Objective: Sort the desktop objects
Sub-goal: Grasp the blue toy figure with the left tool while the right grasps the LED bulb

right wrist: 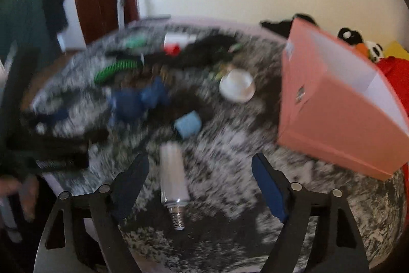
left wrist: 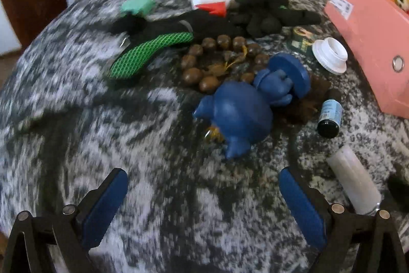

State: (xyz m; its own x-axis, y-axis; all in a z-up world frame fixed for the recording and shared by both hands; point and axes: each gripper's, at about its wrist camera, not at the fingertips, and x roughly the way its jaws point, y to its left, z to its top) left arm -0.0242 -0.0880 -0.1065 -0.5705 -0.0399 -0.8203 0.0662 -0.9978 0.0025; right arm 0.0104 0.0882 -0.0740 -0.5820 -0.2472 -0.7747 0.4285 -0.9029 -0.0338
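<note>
Objects lie on a black-and-white mottled tabletop (left wrist: 153, 134). A blue toy figure (left wrist: 242, 106) lies in the middle, ahead of my open, empty left gripper (left wrist: 203, 183). A brown bead string (left wrist: 219, 58), a green mesh strap (left wrist: 150, 53), black gloves (left wrist: 268, 12) and a white bottle with a red cap (left wrist: 212, 0) lie beyond it. A white tubular bulb (right wrist: 173, 175) lies between the fingers of my open right gripper (right wrist: 200, 170), screw base toward me. It also shows in the left view (left wrist: 355, 186). A small blue bottle (right wrist: 188, 124) lies past it.
A pink box (right wrist: 340, 104) stands open at the right; it also shows in the left view (left wrist: 373, 42). A white lid (left wrist: 329, 55) and a small tin (left wrist: 301, 40) lie near it. Plush toys (right wrist: 368, 45) sit behind the box. The right view is motion-blurred.
</note>
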